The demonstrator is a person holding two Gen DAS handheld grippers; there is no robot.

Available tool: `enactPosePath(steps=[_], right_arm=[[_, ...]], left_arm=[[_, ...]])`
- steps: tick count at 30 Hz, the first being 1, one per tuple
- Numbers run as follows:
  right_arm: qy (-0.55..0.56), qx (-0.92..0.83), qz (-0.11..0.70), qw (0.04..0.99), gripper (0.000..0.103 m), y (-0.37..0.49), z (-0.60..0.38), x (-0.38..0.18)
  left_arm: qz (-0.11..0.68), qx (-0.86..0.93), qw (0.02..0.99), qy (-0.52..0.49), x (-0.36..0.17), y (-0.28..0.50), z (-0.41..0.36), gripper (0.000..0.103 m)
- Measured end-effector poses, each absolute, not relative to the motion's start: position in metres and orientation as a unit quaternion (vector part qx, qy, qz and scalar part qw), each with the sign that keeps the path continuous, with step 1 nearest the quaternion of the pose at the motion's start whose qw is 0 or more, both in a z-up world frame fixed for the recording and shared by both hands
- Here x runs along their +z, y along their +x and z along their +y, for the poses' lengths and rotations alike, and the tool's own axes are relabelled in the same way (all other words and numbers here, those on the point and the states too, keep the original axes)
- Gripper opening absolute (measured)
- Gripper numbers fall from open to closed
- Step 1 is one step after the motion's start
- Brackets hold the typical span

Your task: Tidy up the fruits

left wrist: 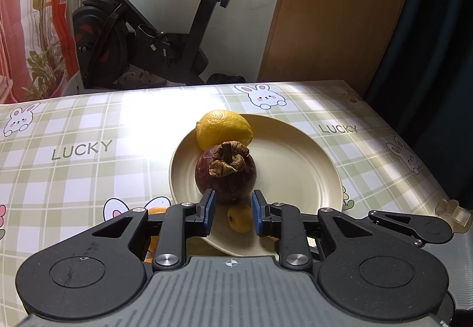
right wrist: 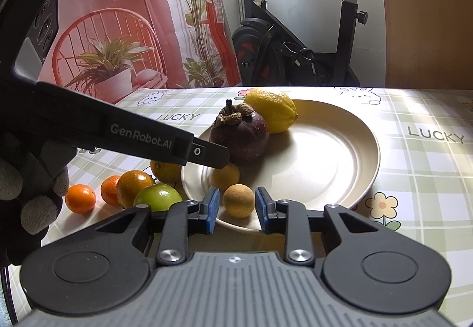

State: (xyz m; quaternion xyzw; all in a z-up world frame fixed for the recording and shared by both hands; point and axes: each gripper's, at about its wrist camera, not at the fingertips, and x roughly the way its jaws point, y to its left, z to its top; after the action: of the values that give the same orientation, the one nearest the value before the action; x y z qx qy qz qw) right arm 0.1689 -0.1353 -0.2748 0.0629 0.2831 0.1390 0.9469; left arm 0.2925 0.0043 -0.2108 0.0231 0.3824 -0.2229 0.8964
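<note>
Your left gripper (left wrist: 231,213) is at its narrowest and empty — its blue pads sit just short of the mangosteen (left wrist: 225,177), not touching it. Your right gripper (right wrist: 237,210) is equally narrow, holding nothing, a small tan fruit (right wrist: 238,200) seen between its tips. You seem mid-sort: lemon (right wrist: 272,111) and mangosteen rest on the cream plate (right wrist: 340,149), while oranges (right wrist: 80,198) and a green fruit (right wrist: 158,196) wait on the cloth. Next you'd need wider jaws — the mangosteen is dark purple, round, with a dried calyx.
</note>
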Motion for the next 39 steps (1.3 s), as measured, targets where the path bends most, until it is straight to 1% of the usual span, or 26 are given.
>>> enactPosePath(steps=[6, 9, 10, 11, 12, 13, 15, 21, 23, 24, 26, 28, 32, 39], right_arm=[[0.065, 0.115, 0.27, 0.954, 0.03, 0.15, -0.136, -0.259], [0.067, 0.102, 0.26, 0.958, 0.03, 0.136, -0.138, -0.252], [0.067, 0.097, 0.256, 0.959, 0.031, 0.132, -0.138, -0.25], [0.067, 0.092, 0.253, 0.961, 0.031, 0.128, -0.138, -0.248], [0.068, 0.087, 0.251, 0.962, 0.031, 0.124, -0.138, -0.246], [0.069, 0.083, 0.249, 0.963, 0.031, 0.12, -0.138, -0.245], [0.071, 0.075, 0.246, 0.964, 0.031, 0.113, -0.137, -0.243], [0.063, 0.074, 0.25, 0.963, 0.046, 0.099, -0.131, -0.244], [0.054, 0.078, 0.255, 0.962, 0.057, 0.098, -0.127, -0.247], [0.052, 0.08, 0.259, 0.961, 0.058, 0.098, -0.125, -0.248], [0.049, 0.085, 0.269, 0.958, 0.064, 0.098, -0.12, -0.253], [0.042, 0.093, 0.278, 0.955, 0.066, 0.098, -0.115, -0.257], [0.03, 0.102, 0.292, 0.95, 0.068, 0.097, -0.104, -0.267], [0.035, 0.106, 0.301, 0.947, 0.068, 0.099, -0.104, -0.278]], left_arm=[[0.348, -0.217, 0.912, 0.011, -0.185, 0.27, 0.026, 0.031], [0.326, -0.207, 0.922, 0.03, -0.173, 0.256, 0.036, 0.032], [0.313, -0.197, 0.928, 0.04, -0.168, 0.25, 0.04, 0.036], [0.302, -0.187, 0.934, 0.041, -0.163, 0.244, 0.045, 0.044], [0.293, -0.18, 0.938, 0.038, -0.16, 0.24, 0.05, 0.048], [0.287, -0.177, 0.941, 0.033, -0.157, 0.236, 0.055, 0.05], [0.28, -0.168, 0.945, 0.025, -0.152, 0.228, 0.065, 0.05], [0.287, -0.153, 0.946, -0.002, -0.154, 0.215, 0.081, 0.053], [0.296, -0.154, 0.943, -0.011, -0.158, 0.214, 0.081, 0.054], [0.302, -0.157, 0.94, -0.018, -0.162, 0.215, 0.082, 0.055], [0.313, -0.164, 0.935, -0.028, -0.168, 0.215, 0.082, 0.062], [0.318, -0.172, 0.932, -0.033, -0.171, 0.214, 0.078, 0.065], [0.33, -0.197, 0.923, -0.027, -0.182, 0.209, 0.066, 0.067], [0.374, -0.242, 0.895, -0.016, -0.213, 0.201, 0.035, 0.068]])
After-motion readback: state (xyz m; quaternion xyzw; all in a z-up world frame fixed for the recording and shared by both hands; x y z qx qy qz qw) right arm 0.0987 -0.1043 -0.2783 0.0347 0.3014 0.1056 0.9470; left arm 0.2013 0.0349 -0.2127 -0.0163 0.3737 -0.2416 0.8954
